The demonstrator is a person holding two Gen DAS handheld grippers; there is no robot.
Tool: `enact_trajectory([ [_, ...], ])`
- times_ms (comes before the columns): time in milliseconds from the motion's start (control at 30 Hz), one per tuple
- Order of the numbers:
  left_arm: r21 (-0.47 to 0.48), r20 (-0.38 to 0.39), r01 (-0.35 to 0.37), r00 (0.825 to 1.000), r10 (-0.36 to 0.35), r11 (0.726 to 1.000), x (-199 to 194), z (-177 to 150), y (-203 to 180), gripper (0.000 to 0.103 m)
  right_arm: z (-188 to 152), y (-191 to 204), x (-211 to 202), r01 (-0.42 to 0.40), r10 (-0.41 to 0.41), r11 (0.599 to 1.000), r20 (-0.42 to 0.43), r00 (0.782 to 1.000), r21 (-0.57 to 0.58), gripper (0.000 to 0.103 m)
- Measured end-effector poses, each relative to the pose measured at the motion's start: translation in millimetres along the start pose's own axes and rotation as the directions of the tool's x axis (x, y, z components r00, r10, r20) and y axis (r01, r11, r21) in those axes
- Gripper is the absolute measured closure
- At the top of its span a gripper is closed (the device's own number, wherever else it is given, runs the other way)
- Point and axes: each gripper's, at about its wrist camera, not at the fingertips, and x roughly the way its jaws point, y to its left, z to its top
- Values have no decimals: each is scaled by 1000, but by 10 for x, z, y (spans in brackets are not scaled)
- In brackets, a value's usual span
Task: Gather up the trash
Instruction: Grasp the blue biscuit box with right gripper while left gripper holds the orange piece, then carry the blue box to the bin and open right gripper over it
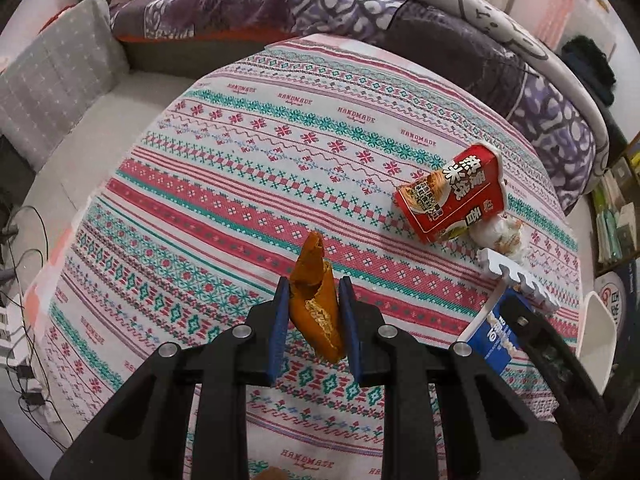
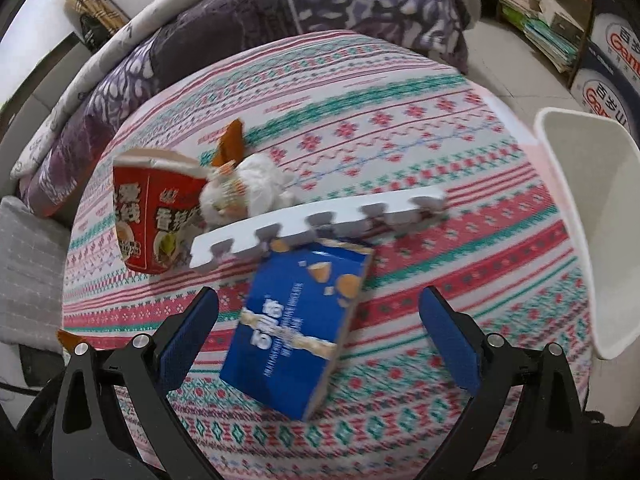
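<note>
My left gripper [image 1: 313, 312] is shut on an orange peel [image 1: 316, 304] and holds it above the patterned tablecloth [image 1: 224, 184]. A red noodle cup [image 1: 452, 196] lies on its side at the right, next to a crumpled white tissue [image 1: 498, 232] and a white foam strip [image 1: 516, 276]. My right gripper [image 2: 320, 332] is open with its jaws wide on either side of a blue box [image 2: 298, 328] lying on the cloth, not touching it. The noodle cup [image 2: 154, 216], the tissue [image 2: 248, 188], the foam strip [image 2: 320, 224] and another orange peel piece [image 2: 232, 142] lie beyond it.
A white bin [image 2: 592, 216] stands off the table's right edge. A bed with purple bedding [image 1: 320, 4] lies behind the table. A grey cushion [image 1: 52, 80] is at the left. Shelves and cartons [image 2: 600, 60] stand at the far right. Cables [image 1: 20, 320] lie on the floor at left.
</note>
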Motion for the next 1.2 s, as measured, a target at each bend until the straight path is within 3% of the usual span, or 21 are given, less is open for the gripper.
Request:
enact_trajectory([
  [100,0,-3,5,1000,-5,1000,4,22,47,78,-41,120,132,17,-18,999,-23,1000,-47,6],
  [167,-6,-5,8,1000,-8,1000,3,25,69,78,-67,174,137,32,-31,995,5,999,-90,7],
  [233,-13,-3,8,1000,-9,1000,-5,26,108,78,-84,241,132,23,-21,989,12,1000,-143,19],
  [267,-19,-1,7,1000,-7,1000,-10,34,133,78,-90,274,115,24,-21,985,18,1000,-173,34],
  [300,-25,1,6,1000,-6,1000,-13,39,148,78,-95,290,105,16,-13,982,17,1000,-189,40],
  [400,-45,7,3,1000,-3,999,-28,61,192,78,-117,299,66,-33,32,980,-10,999,-196,46],
  [533,-53,29,-1,1000,2,999,-89,81,214,78,-163,305,-29,-80,69,970,-55,996,-228,46],
  [700,-73,62,6,998,-1,997,-197,122,225,78,-176,318,-297,-127,120,959,-45,992,-254,46],
  [900,-70,116,10,993,-2,997,-356,147,157,78,-129,346,-740,-148,177,939,68,982,-311,46],
  [1200,-28,245,8,969,-1,1000,-667,122,-91,78,-36,237,-1160,-66,168,940,287,943,-334,46],
])
